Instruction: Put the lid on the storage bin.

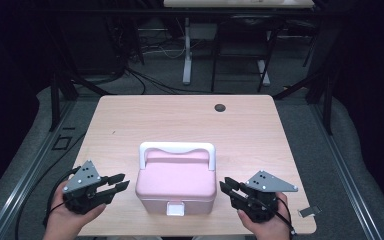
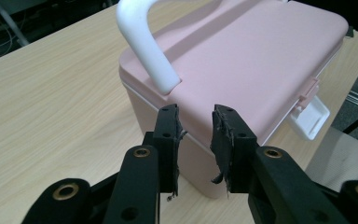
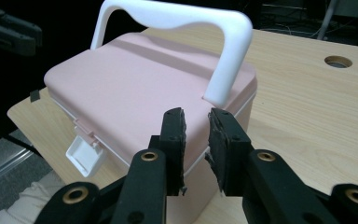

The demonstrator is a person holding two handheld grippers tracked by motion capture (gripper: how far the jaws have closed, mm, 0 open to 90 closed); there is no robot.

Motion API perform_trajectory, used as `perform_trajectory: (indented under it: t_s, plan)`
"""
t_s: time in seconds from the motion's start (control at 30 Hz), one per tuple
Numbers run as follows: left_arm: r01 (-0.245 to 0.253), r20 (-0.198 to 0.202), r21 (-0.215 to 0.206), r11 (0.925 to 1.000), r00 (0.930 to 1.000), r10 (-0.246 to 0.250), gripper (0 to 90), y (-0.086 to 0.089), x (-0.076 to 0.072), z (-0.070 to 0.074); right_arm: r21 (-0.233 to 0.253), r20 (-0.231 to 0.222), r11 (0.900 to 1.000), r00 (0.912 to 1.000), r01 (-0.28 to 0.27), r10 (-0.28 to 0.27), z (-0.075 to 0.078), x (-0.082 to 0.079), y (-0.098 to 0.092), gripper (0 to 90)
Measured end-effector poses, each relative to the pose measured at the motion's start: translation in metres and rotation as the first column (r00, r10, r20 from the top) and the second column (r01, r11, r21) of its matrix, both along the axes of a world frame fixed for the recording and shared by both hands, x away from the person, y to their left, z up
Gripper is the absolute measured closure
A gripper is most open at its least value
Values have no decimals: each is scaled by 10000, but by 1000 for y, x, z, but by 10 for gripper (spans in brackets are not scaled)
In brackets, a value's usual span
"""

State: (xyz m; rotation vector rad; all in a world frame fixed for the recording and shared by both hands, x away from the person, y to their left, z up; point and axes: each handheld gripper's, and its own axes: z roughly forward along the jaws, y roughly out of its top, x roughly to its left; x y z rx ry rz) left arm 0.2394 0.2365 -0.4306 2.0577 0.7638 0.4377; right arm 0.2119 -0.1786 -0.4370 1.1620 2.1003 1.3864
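A pink lidded box [image 1: 176, 181] with a white carry handle [image 1: 177, 148] stands on the wooden table [image 1: 130, 125], near its front edge. The lid is down and a white latch [image 1: 175, 209] sits on the front. My left gripper [image 1: 120, 182] is held just left of the box, open, with its jaws pointing at the box's side. My right gripper [image 1: 226, 187] mirrors it on the right, open too. In the left gripper view, the gripper [image 2: 196, 112] frames the box [image 2: 242, 51] corner below the handle [image 2: 142, 42]. The right gripper [image 3: 196, 114] faces the box [image 3: 135, 79] the same way.
A round cable hole [image 1: 220, 107] lies at the table's far side. A small grey tag [image 1: 308, 211] sticks out at the front right edge. Bare tabletop surrounds the box. Behind the table stand dark frames, cables and a white desk leg [image 1: 186, 50].
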Motion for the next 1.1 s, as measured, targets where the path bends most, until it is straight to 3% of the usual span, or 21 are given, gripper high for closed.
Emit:
perform_trajectory:
  t_s: [0.23, 0.43, 0.57, 0.6, 0.63, 0.67, 0.73, 0.77, 0.83, 0.87, 0.93, 1.03, 1.1]
  plan:
    - [-343, -111, -202, 9992, 9994, 340, 706, 6, 11, -6, 29, -140, 9996, 9995, 287, -286, -5, 12, -1, 755]
    - [-774, -262, -382, 9963, 9967, 764, 689, 14, 25, -12, -34, -109, 9949, 9949, 1004, -1004, -9, 27, -5, 747]
    - [-1140, -351, -378, 9928, 9930, 1127, 687, 19, 35, -18, -152, -181, 9884, 9884, 1508, -1511, -17, 39, -13, 744]
    - [-1201, -431, -422, 9919, 9920, 1183, 687, 21, 38, -21, -296, -221, 9826, 9826, 1835, -1842, -20, 42, -15, 744]
    - [-1272, -492, -453, 9908, 9909, 1250, 687, 22, 40, -23, -42, -392, 9870, 9862, 1605, -1606, -23, 46, -19, 743]
    - [-1308, -539, -429, 9905, 9903, 1284, 687, 23, 42, -25, -110, -415, 9806, 9798, 1955, -1958, -25, 47, -20, 739]
    - [-1493, -601, -482, 9876, 9874, 1464, 686, 26, 46, -30, 88, -558, 9844, 9830, 1757, -1749, -31, 52, -26, 733]
    - [-1533, -665, -546, 9867, 9865, 1496, 683, 27, 48, -33, -171, -496, 9750, 9738, 2215, -2221, -34, 52, -27, 730]
    - [-1683, -732, -720, 9831, 9839, 1631, 681, 30, 50, -38, -248, -556, 9693, 9678, 2445, -2455, -39, 54, -29, 726]
    - [-1760, -793, -816, 9810, 9823, 1696, 679, 31, 51, -41, -72, -679, 9763, 9740, 2161, -2161, -42, 55, -32, 726]
    - [-1826, -891, -753, 9803, 9804, 1757, 676, 33, 54, -46, -310, -587, 9650, 9633, 2604, -2618, -47, 57, -34, 725]
    - [-1947, -899, -667, 9786, 9780, 1884, 658, 37, 56, -53, -203, -729, 9679, 9651, 2507, -2515, -55, 59, -39, 713]
    - [-2056, -949, -490, 9774, 9751, 2004, 644, 41, 58, -59, -463, -644, 9615, 9597, 2710, -2736, -61, 59, -40, 701]
